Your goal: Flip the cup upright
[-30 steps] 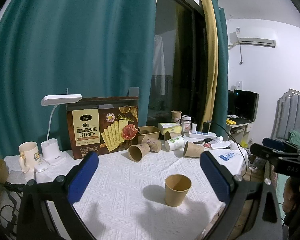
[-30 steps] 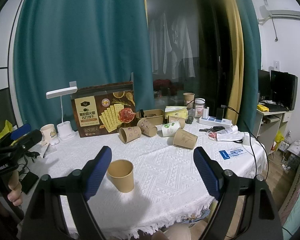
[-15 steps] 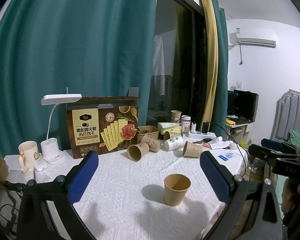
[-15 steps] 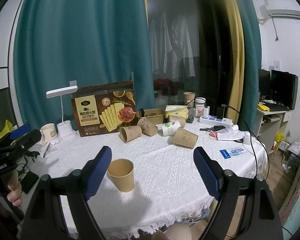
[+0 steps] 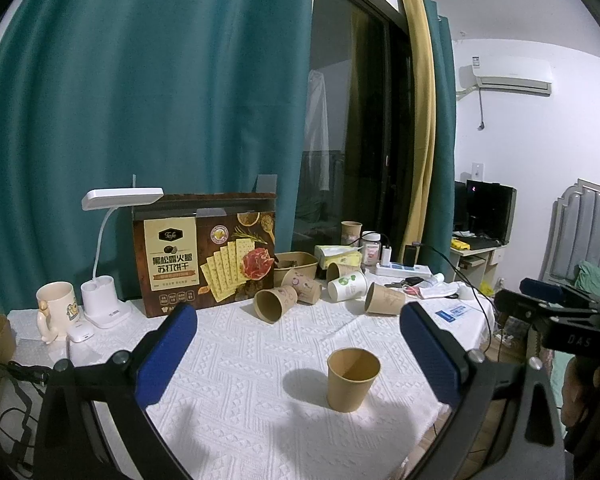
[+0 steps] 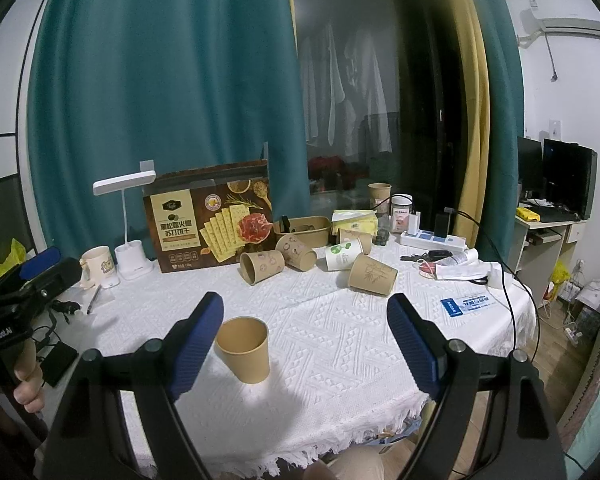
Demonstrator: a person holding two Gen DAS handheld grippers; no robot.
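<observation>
The plain brown cup point(image 5: 353, 378) stood upright near the front edge of the table point(image 6: 340, 344), mouth up — so the flip looked done. Both tongs were wide open and held nothing: the left gripper point(image 5: 298, 344) and the right gripper point(image 6: 305, 334) hung back from the cup, likely to leave it alone. More paper cups point(image 6: 262, 266) lay on their sides near the back edge, by the cracker box point(image 6: 210, 222). The front edge of the table was hidden behind the tongs — and the cup's bottom inside could not be seen.

Dim indoor light, dark window, sharp focus, soft shadows, strong fisheye bending at edges
</observation>
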